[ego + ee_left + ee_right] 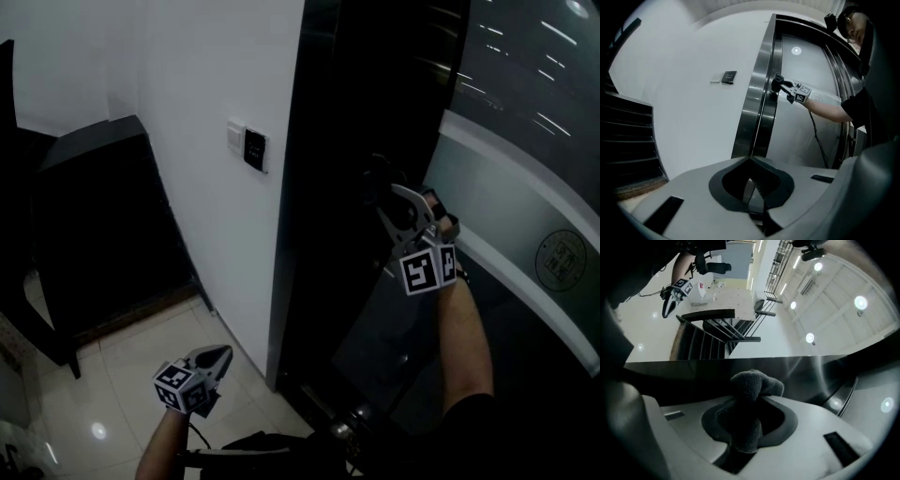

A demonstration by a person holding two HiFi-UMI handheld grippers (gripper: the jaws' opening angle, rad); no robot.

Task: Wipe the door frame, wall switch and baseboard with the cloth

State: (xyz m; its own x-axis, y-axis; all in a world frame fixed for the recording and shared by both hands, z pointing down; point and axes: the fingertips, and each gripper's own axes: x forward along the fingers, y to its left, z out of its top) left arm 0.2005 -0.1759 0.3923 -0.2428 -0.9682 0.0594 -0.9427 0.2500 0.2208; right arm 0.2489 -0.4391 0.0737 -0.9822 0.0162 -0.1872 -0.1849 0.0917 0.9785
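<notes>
The right gripper clamps the cloth against the door frame. The left gripper hangs low, with its jaws together.

Left hand-held gripper, jaws together, hangs well below the right hand-held gripper; the latter, arm outstretched, clamps the cloth.

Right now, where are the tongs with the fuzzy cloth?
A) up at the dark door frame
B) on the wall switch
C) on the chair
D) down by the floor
A: the right tongs are shut on the grey cloth and held up against the dark door frame, well to the right of the wall switch.
</notes>
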